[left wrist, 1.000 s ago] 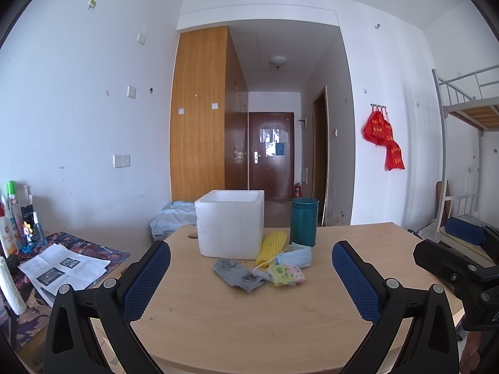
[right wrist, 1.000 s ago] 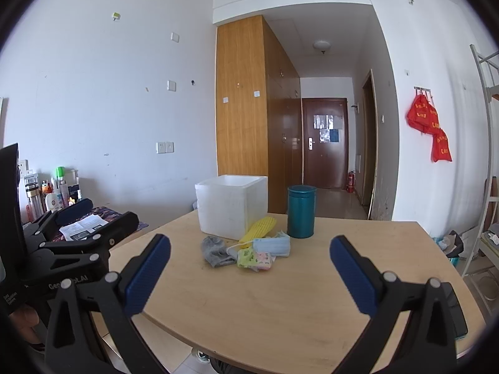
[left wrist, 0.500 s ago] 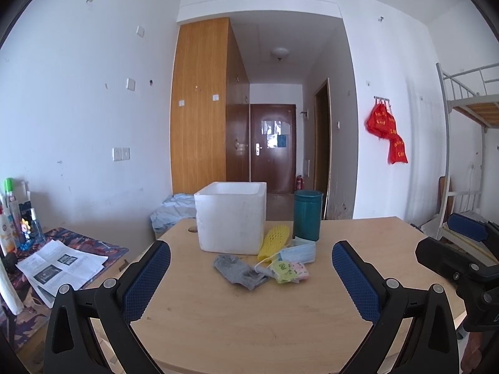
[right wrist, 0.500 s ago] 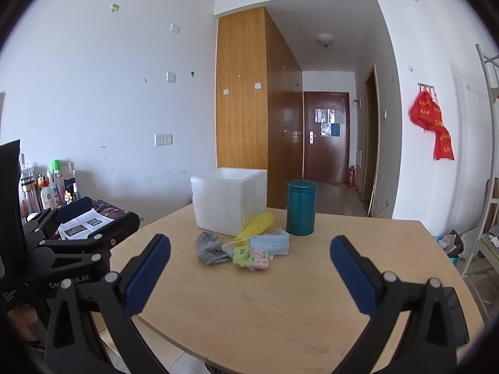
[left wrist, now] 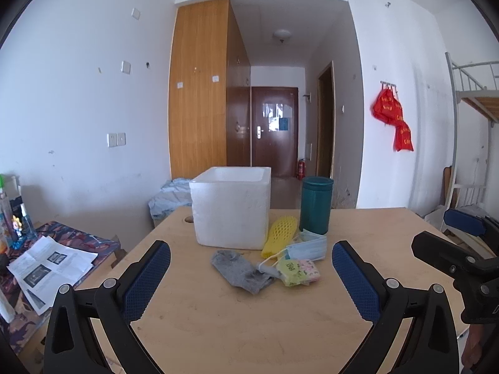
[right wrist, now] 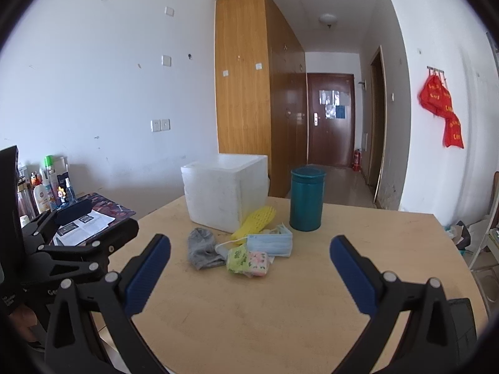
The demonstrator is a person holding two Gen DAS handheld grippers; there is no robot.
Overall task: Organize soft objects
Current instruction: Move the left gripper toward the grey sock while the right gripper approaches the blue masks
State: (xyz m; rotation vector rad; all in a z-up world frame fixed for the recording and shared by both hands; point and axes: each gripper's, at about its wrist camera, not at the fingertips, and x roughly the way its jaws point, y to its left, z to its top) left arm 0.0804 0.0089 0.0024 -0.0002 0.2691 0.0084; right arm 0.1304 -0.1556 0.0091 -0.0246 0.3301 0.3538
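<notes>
On the wooden bench (left wrist: pixel 249 327) a grey sock (left wrist: pixel 240 269), a yellow mesh sleeve (left wrist: pixel 279 233), a blue face mask (left wrist: pixel 307 247) and a tissue pack (left wrist: pixel 297 271) lie bunched together just before a white foam box (left wrist: pixel 230 210) and a teal canister (left wrist: pixel 315 205), while the left gripper (left wrist: pixel 251 280) and the right gripper (right wrist: pixel 249 275) hover near them, both with jaws wide apart and empty.

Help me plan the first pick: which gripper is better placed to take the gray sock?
Left, probably. The gray sock lies at the left end of the pile, nearest the left gripper, and the white foam box stands just behind it. The right gripper, also open and empty, faces the tissue pack.
</notes>
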